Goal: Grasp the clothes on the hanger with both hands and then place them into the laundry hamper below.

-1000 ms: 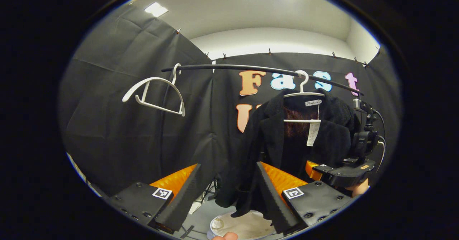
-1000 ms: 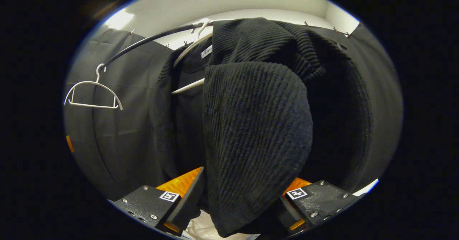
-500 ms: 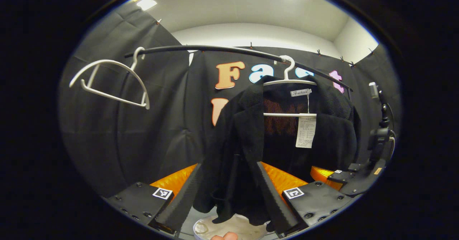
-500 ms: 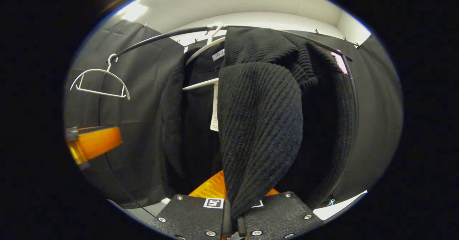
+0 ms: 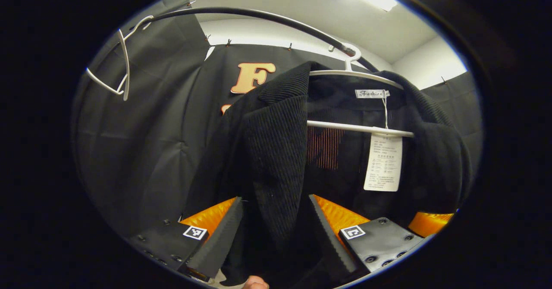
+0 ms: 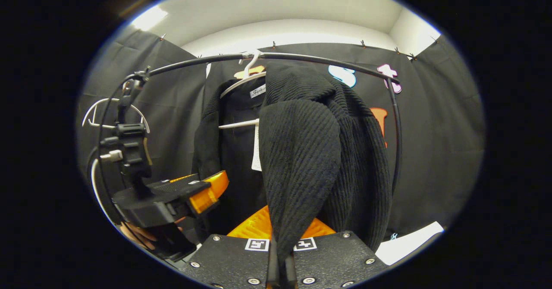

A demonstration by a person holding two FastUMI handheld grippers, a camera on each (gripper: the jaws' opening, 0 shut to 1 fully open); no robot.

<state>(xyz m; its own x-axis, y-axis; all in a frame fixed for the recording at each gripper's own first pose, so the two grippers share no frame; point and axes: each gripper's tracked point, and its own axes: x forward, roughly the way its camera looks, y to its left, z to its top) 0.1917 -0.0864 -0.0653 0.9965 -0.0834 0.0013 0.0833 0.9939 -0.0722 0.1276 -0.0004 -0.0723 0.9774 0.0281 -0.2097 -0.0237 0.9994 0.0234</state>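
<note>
The black jacket (image 5: 276,159) hangs on a white hanger (image 5: 358,127) from a dark curved rail (image 5: 258,16), its long axis running straight down from the shoulders toward the floor, its open front turned toward the left gripper view. In that view the left gripper (image 5: 276,233) has its fingers spread wide, and the jacket's ribbed lapel drops down between them, nearer to neither finger that I can tell; the cloth does not look pinched. A white tag (image 5: 383,163) dangles from the collar label beside the hanger's crossbar. An empty white hanger (image 5: 123,64) hangs farther along the rail, well apart from the jacket. In the right gripper view the right gripper (image 6: 280,265) has its fingers drawn together, with a hanging fold of the jacket (image 6: 302,164) running down into the narrow slit between them, so both fingers press on the cloth. That fold narrows as it descends, pointing down at the fingers. The same view shows the left gripper (image 6: 202,194) off to one side, just beside the jacket's other front edge, with part of the hand (image 6: 138,233) that holds it below. The rail (image 6: 302,58) arches over the garment and bends down on the far side.
</note>
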